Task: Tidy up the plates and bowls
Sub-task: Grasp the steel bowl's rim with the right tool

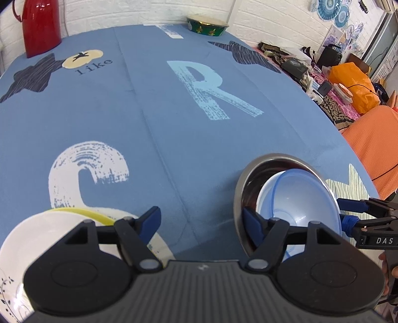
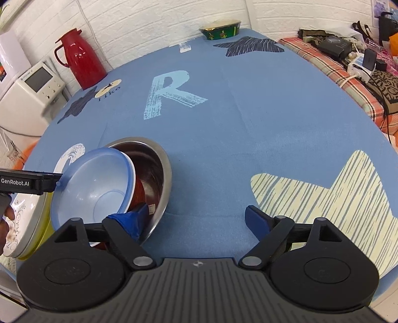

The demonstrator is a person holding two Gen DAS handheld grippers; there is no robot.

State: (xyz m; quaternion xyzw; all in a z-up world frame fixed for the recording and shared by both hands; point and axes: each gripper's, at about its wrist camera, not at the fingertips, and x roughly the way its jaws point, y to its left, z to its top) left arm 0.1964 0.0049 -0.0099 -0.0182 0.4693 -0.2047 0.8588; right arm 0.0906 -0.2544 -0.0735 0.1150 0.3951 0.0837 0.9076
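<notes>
A translucent blue plastic bowl (image 2: 92, 188) sits tilted inside a steel bowl (image 2: 154, 174) on the blue tablecloth (image 2: 236, 129); both the left gripper (image 1: 201, 218) and the right gripper (image 2: 196, 218) gape wide. Only the right wrist view shows a white appliance (image 2: 32, 87)

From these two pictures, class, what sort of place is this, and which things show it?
Probably a lived-in room at home, not a lab. A table under a blue printed cloth stands against a white brick-pattern wall, with a red thermos jug on it and a cluttered bed or couch with patterned blankets beside it.

Blue bowl (image 1: 298, 198) tilted inside steel bowl (image 1: 251, 179) — white plate (image 1: 37, 238) lower left.
</notes>
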